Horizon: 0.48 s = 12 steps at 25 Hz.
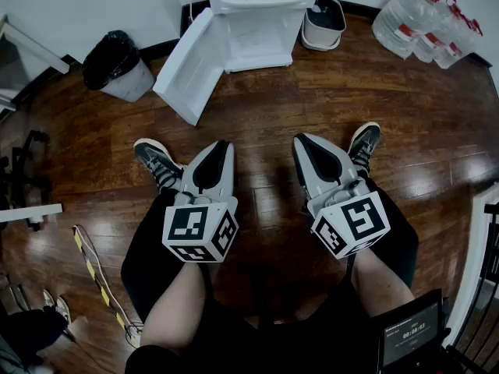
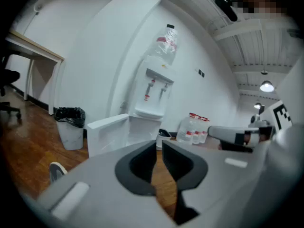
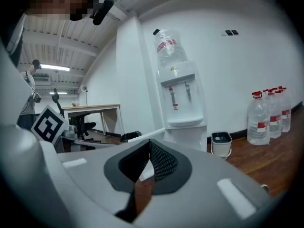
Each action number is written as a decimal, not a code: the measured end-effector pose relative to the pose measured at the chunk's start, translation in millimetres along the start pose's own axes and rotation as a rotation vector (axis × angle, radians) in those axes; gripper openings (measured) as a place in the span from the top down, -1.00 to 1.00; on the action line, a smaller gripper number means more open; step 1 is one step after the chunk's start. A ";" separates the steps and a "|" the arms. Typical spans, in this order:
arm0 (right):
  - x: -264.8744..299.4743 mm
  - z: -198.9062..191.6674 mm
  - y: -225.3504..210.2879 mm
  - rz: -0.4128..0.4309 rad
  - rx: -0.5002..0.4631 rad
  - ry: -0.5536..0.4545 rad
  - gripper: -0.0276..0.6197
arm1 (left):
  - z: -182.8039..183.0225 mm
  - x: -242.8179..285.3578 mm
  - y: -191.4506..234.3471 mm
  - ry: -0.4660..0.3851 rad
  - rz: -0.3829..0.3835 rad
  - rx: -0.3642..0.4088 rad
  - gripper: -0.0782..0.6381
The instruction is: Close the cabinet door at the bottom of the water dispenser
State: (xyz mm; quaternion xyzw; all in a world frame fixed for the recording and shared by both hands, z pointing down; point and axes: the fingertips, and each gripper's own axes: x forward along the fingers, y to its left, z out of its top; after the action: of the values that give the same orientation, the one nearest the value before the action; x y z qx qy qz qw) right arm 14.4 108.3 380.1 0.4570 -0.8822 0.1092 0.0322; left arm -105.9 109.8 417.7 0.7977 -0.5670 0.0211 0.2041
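Closest to the head camera were the person's two forearms, each ending in a cube with square markers. Ahead of the cubes, the left gripper and the right gripper were held side by side above the knees, pointing forward and slightly down. The left jaws were drawn together, with only a thin sliver of floor showing between the dark pads and no thing in them. The right jaws were pressed tight together and held nothing either. Just beyond the tips, a shoe sat under the left gripper and another shoe beside the right one, both on the brown wooden floor.

Well ahead, across bare boards, the white water dispenser stood against the wall with a clear bottle upended on top. Its bottom cabinet door stood wide open, swung out to the left side of the head view, well apart from both grippers. A bin lined with a black bag stood to the left of the door. A small white pail sat just right of the dispenser, and a cluster of full water bottles stood farther right along the wall
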 end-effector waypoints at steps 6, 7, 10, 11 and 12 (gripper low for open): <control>12.8 -8.8 13.3 0.018 0.004 0.044 0.90 | 36.1 -10.2 26.8 -0.064 0.061 -0.037 0.55; 16.9 -9.6 14.9 0.024 0.001 0.050 0.90 | 43.1 -10.8 32.6 -0.081 0.073 -0.032 0.55; 31.6 -9.0 12.9 0.041 0.012 0.069 0.90 | 53.2 -9.1 58.8 -0.098 0.127 -0.035 0.55; 37.2 -7.4 10.8 0.047 0.017 0.073 0.90 | 52.8 -7.4 68.9 -0.090 0.150 -0.033 0.55; 42.7 -5.1 8.7 0.052 0.020 0.074 0.90 | 51.1 -5.4 78.3 -0.077 0.173 -0.031 0.55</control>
State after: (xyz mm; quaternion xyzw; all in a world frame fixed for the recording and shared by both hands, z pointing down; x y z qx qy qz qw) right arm -17.7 80.2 390.4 0.4299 -0.8908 0.1355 0.0575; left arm -189.4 75.3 393.1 0.7428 -0.6415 -0.0009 0.1917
